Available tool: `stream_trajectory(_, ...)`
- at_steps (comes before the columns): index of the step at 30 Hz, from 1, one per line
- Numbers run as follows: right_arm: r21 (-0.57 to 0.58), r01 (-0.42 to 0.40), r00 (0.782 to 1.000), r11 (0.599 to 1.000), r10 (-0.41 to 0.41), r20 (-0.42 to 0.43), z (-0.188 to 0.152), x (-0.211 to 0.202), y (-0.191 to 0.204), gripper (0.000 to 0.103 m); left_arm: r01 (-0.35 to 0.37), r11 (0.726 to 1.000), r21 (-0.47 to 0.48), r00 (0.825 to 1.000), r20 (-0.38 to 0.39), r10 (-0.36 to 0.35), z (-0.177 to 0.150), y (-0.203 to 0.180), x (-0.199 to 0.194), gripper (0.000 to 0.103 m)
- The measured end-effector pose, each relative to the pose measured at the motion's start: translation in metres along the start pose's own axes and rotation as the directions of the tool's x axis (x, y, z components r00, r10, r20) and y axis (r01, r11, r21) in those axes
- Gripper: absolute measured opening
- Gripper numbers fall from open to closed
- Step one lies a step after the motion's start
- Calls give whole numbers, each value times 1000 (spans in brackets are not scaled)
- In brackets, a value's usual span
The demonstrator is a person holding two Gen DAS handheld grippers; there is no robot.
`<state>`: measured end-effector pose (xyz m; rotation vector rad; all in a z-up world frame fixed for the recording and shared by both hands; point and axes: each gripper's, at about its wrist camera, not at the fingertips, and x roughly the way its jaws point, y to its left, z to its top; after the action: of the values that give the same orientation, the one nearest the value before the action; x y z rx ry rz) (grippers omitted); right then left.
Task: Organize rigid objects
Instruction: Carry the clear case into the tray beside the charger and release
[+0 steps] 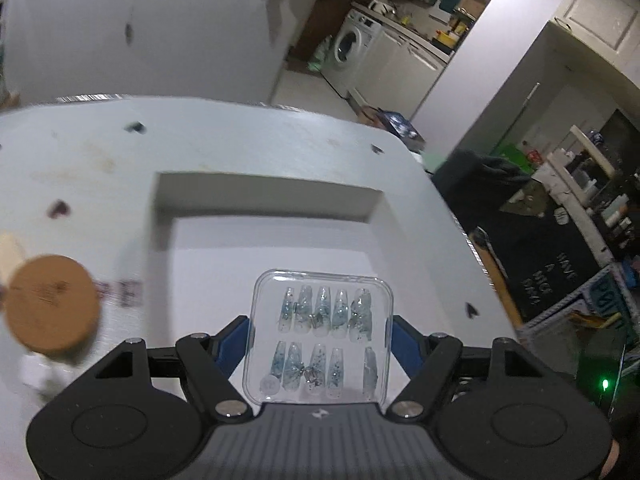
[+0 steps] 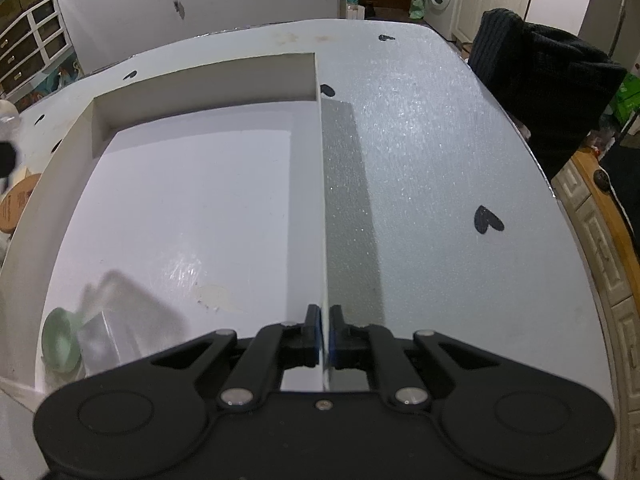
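Observation:
My left gripper [image 1: 320,336] is shut on a clear plastic case of press-on nails [image 1: 320,336] and holds it above the near part of a shallow white box [image 1: 264,196]. My right gripper [image 2: 325,332] is shut on the right wall of the same white box [image 2: 320,200], near its front end. Inside the box at its near left corner lie a pale green round object [image 2: 60,344] and a blurred clear item [image 2: 104,320]. A round cork lid [image 1: 50,308] sits left of the box; it also shows in the right wrist view [image 2: 18,204].
The box rests on a white table [image 2: 440,160] with black heart marks [image 2: 488,220]. A dark cloth [image 2: 548,76] hangs over something at the table's right edge. Shelving and clutter [image 1: 580,200] stand to the right beyond the table.

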<state>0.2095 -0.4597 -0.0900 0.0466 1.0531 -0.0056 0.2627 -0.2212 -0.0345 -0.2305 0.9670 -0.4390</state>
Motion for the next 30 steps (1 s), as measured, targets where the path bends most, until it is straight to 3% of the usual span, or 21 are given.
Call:
stream_trajectory(7, 19, -21, 1000, 1000, 20, 23, -4, -15, -6, 3, 80, 990, -116, 989, -111, -93, -9, -18, 49, 75)
stream_trajectory(15, 44, -42, 999, 998, 41, 27, -12, -18, -11, 3, 117, 964, -237, 957, -235, -173, -30, -36, 97, 75)
stream_trajectory(18, 47, -43, 999, 998, 42, 28, -12, -18, -11, 3, 86, 958, -275, 943, -289, -168, -39, -38, 110, 75)
stream_trajectory(24, 43, -42, 999, 998, 40, 29, -13, -19, -12, 3, 17, 955, -297, 947, -303, -111, -46, -41, 103, 75)
stream_trajectory(30, 45, -41, 999, 998, 40, 25, -14, -18, -12, 3, -33, 944, -329, 940, -331, -83, -48, -38, 99, 78)
